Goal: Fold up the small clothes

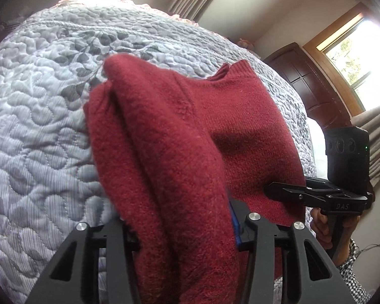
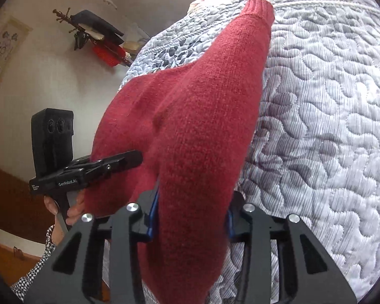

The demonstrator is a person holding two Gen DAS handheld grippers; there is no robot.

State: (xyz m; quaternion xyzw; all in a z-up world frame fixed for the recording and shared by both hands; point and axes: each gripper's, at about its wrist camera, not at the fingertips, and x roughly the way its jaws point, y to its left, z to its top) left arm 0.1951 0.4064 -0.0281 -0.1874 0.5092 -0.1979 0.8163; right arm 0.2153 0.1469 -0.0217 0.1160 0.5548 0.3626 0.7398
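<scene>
Gripping red sweater (image 1: 164, 152) (both hand-held grippers) above quilt (image 1: 38, 126)

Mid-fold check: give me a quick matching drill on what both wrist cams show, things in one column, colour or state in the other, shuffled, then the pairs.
Things:
1. sweater
2. quilt
3. left tool
4. ribbed cuff

States:
A. pale grey, stitched, with a leaf print
B. shut on a bunch of red knit
C. dark red, held up over the bed by both tools
D. at the far tip of the sleeve, over the quilt

Pairs: 1-C, 2-A, 3-B, 4-D. The right tool is likewise shut on the sweater.
</scene>
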